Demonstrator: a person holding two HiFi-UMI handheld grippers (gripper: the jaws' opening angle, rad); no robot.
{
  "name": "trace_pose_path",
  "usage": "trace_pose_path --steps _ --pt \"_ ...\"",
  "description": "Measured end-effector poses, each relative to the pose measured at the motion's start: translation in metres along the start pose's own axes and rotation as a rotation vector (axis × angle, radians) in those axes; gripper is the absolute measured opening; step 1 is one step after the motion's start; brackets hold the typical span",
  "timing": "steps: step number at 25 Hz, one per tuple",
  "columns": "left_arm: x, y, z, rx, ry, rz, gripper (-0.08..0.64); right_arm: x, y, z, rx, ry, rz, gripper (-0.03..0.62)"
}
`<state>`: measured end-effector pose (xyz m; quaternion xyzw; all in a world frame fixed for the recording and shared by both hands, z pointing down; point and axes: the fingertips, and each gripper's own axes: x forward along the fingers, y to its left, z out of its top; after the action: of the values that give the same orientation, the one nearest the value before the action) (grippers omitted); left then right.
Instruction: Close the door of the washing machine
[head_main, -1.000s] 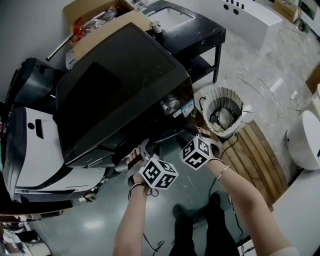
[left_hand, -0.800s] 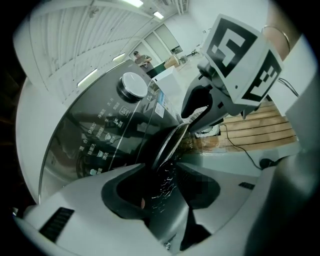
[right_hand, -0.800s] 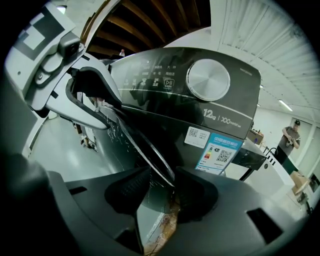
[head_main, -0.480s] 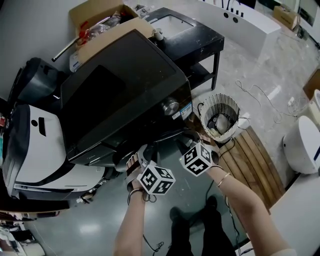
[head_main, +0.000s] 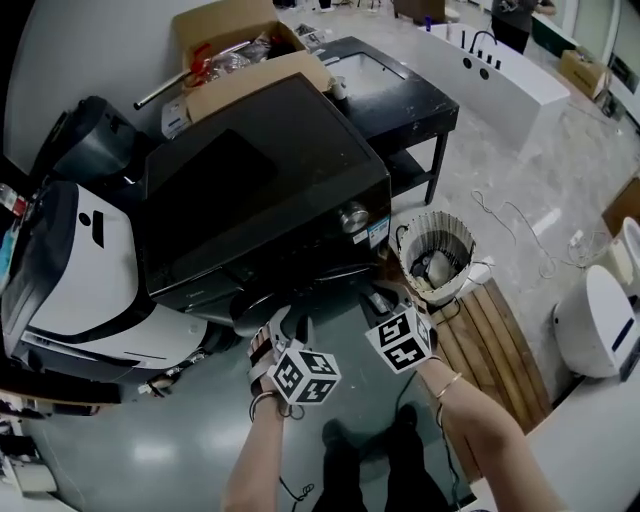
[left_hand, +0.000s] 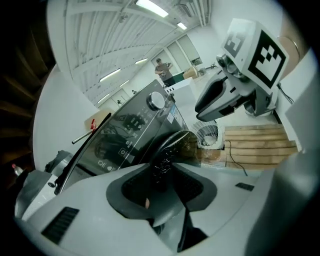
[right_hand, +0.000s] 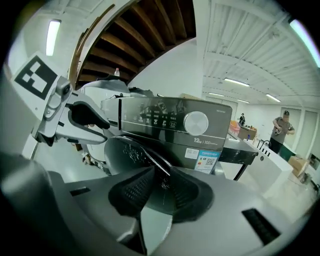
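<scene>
The black washing machine fills the middle of the head view, its knob at the front right. Its round door sits low on the front and looks swung out at an angle; whether it is latched I cannot tell. My left gripper hovers just right of the door, and my right gripper is off the front's right corner. Both have just been closing their jaws, but the pads still stand apart. The door rim only shows beyond the left gripper; nothing is pinched in the right gripper.
A cardboard box and a black table stand behind the machine. A white wire basket and wooden slats lie to the right, with cables on the floor. A white appliance crowds the left.
Both grippers have drawn back from the machine's front, lower in the head view. The view itself has shifted, so the machine sits further right and higher.
</scene>
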<state>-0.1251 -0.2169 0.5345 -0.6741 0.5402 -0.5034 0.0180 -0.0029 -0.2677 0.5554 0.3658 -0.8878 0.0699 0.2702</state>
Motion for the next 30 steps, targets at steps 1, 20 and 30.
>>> trace_pose_path --steps 1,20,30 --pt "-0.007 0.001 -0.003 -0.029 -0.005 0.002 0.149 -0.007 0.003 0.002 0.024 -0.006 -0.002 0.100" --pt "-0.144 0.023 -0.029 -0.514 -0.178 0.018 0.079 -0.136 0.068 0.060 0.340 -0.159 -0.017 0.006" --pt "-0.182 0.038 -0.041 -0.663 -0.247 0.023 0.037 -0.163 0.091 0.074 0.395 -0.161 -0.007 0.005"
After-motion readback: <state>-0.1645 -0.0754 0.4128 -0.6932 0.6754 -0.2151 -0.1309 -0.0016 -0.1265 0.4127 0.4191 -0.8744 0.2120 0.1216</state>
